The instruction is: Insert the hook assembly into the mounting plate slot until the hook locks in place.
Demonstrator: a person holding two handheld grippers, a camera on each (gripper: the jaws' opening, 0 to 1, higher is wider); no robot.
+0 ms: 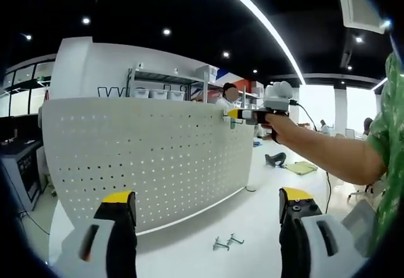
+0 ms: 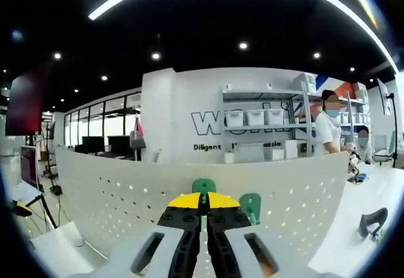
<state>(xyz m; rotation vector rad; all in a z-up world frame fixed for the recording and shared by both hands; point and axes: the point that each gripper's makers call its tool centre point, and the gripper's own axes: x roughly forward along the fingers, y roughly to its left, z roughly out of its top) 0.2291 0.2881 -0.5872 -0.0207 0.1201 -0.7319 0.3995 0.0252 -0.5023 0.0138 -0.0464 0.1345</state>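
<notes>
Our right gripper [image 2: 202, 203] is clenched on a green hook [image 2: 203, 185] at the pegboard's [image 1: 151, 158] top edge. Left gripper [image 1: 205, 210] hangs released; two spare hooks [image 1: 226, 242] lie below the board.

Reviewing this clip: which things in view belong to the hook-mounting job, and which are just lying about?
Job: white pegboard; green hook at the right gripper; second green hook on the board.
Lying about: spare metal hooks on the table; dark object; shelf bins.
</notes>
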